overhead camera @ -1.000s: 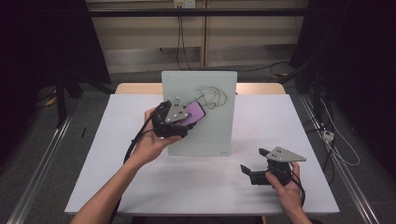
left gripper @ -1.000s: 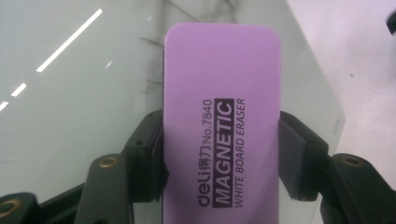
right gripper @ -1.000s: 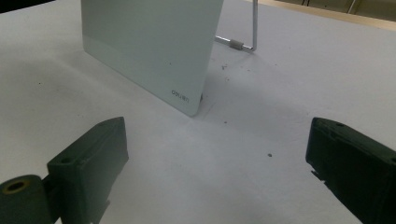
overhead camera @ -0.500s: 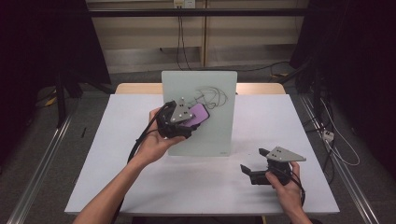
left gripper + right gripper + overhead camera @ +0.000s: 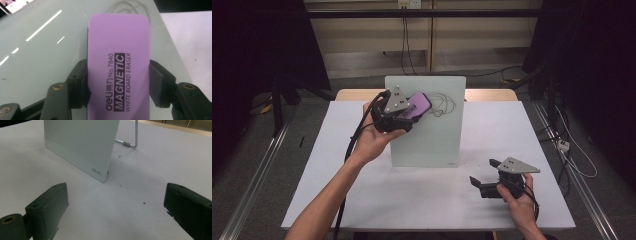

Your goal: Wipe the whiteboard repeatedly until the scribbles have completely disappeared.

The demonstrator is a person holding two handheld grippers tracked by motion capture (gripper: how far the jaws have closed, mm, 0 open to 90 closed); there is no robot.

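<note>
White tabletop point(image 5: 362, 200) is carrying a glass whiteboard point(image 5: 432, 140) propped upright on a wire stand point(image 5: 132, 137), leaning back so its face is meeting the person and taking a wipe without tipping. Near the board's top left, the left gripper point(image 5: 404, 112) is pinching a purple eraser point(image 5: 118, 67) by its two long edges, leaving the flat underside free to be pressing against the glass; this grip seems chosen so the wiping face is staying square to the board. Black scribbled loops point(image 5: 443, 104) are sitting just right of the eraser at the upper part of the board, probably the marks being cleared. In the left gripper view the eraser is showing as a rounded lilac slab printed with black lettering reading magnetic white board eraser, with a dark layer peeking beneath its left edge. At the near right of the table, the right gripper point(image 5: 484, 182) is resting low with its jaws spread wide and holding nothing, well apart from the board, likely waiting out of the way.
</note>
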